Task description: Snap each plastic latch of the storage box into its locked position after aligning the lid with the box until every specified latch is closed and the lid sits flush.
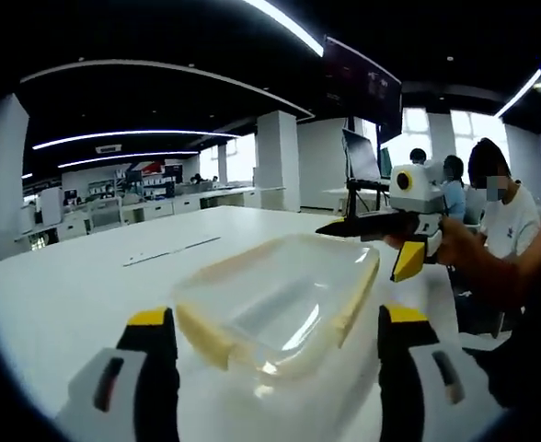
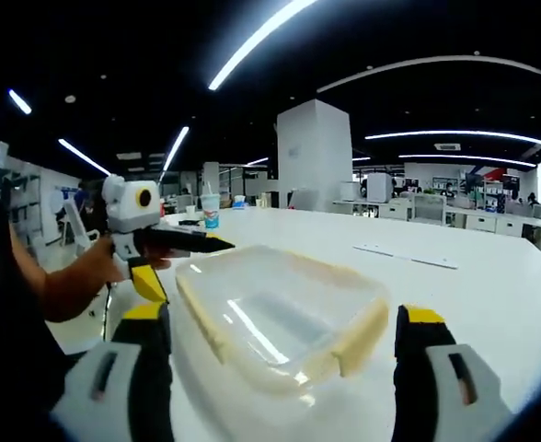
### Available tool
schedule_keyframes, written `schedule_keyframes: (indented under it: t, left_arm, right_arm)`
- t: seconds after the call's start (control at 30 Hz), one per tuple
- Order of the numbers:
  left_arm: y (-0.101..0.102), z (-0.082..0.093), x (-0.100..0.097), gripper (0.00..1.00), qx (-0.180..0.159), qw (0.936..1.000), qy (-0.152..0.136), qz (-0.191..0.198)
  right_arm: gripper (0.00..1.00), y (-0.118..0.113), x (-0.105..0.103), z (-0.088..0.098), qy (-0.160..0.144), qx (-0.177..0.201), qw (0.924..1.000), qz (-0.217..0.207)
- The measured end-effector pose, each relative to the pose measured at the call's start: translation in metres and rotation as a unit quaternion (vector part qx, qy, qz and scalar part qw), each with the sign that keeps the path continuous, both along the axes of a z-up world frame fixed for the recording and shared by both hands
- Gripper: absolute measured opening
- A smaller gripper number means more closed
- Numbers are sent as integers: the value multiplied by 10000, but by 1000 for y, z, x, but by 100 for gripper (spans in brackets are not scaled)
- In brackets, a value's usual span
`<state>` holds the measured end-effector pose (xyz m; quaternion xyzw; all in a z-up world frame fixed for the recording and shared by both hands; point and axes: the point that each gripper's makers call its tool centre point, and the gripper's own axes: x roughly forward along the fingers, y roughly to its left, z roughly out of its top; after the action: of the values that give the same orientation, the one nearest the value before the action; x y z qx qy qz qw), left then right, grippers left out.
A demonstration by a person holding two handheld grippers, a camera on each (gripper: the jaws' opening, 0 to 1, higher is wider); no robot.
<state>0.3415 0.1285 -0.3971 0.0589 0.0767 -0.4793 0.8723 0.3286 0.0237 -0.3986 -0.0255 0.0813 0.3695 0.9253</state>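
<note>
The clear storage box with its cream-edged lid sits on the white table, near the edge closest to the person. Both the left gripper and the right gripper hang short of it with jaws spread wide, holding nothing. No latch looks pressed yet, so this seems the approach step; next, one gripper likely needs to steady the box while the other pushes a side latch down.

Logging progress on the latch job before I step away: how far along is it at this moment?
Done: the clear lid seems to sit on the storage box, roughly aligned. In hand: nothing; the left gripper and right gripper are open, jaws either side of the box without touching it. Left: the yellowish latches along the edges; whether any is snapped down is unclear, so treat all as pending.
</note>
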Motion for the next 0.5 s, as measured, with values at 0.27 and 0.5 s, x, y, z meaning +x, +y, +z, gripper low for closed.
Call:
schedule_keyframes:
  t: [0.27, 0.5]
  left_arm:
    - [2, -3, 6, 82, -138, 9999, 13, 5]
    - [-2, -8, 8, 82, 69, 10000, -45, 11]
  right_arm:
    - [89, -3, 5, -4, 9, 3, 9999, -133]
    - [91, 3, 9, -18, 25, -347, 9991, -230]
